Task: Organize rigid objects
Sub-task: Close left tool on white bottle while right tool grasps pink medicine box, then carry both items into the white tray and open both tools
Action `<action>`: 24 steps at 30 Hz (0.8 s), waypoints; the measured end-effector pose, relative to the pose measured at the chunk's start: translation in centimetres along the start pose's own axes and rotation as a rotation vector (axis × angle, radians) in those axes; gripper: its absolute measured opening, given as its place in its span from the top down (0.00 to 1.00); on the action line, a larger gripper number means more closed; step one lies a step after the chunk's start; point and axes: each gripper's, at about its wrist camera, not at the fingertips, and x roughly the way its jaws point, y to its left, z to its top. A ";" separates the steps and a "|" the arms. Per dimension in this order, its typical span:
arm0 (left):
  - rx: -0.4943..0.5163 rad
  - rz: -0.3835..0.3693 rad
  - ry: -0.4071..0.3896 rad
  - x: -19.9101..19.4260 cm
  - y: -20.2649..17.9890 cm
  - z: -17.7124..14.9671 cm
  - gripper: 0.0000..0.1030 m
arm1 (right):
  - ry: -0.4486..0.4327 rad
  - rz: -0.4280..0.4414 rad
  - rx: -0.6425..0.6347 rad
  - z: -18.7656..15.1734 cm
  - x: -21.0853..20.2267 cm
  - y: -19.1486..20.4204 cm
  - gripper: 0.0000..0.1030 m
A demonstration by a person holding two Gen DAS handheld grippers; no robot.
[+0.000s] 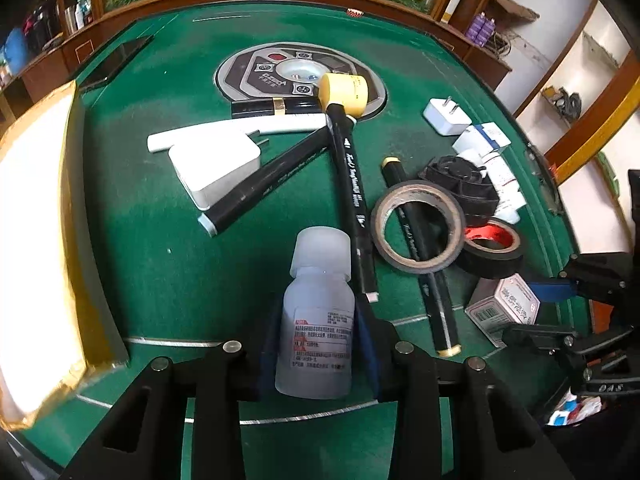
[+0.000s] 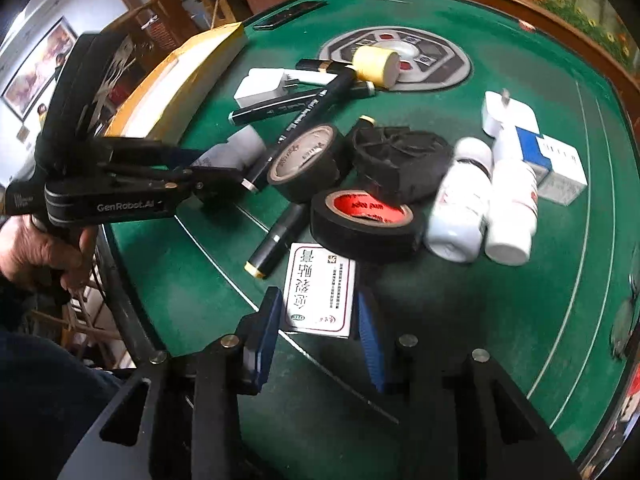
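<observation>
A green felt game table [image 1: 168, 216] fills both frames. At lower centre of the left view, the left gripper [image 1: 320, 344] clamps a frosted plastic bottle [image 1: 318, 316] with a printed label. At lower centre of the right view, the right gripper [image 2: 316, 312] has blue ribbed pads beside a white carton [image 2: 320, 292]; contact unclear. Two black tape rolls [image 2: 366, 226] lie mid-frame, two glossy white bottles [image 2: 460, 208] to their right. The left gripper's body reads "GenRobot.AI".

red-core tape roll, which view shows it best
The right wrist view: the red-core tape roll lies near the middle, its black side and red printed core unobstructed. In the left wrist view it sits toward the right edge, partly hidden behind the brown-core tape roll.
</observation>
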 end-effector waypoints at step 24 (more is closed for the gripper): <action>-0.236 0.010 -0.211 -10.0 10.2 -0.9 0.64 | -0.123 0.217 -0.013 6.6 -3.5 7.0 0.66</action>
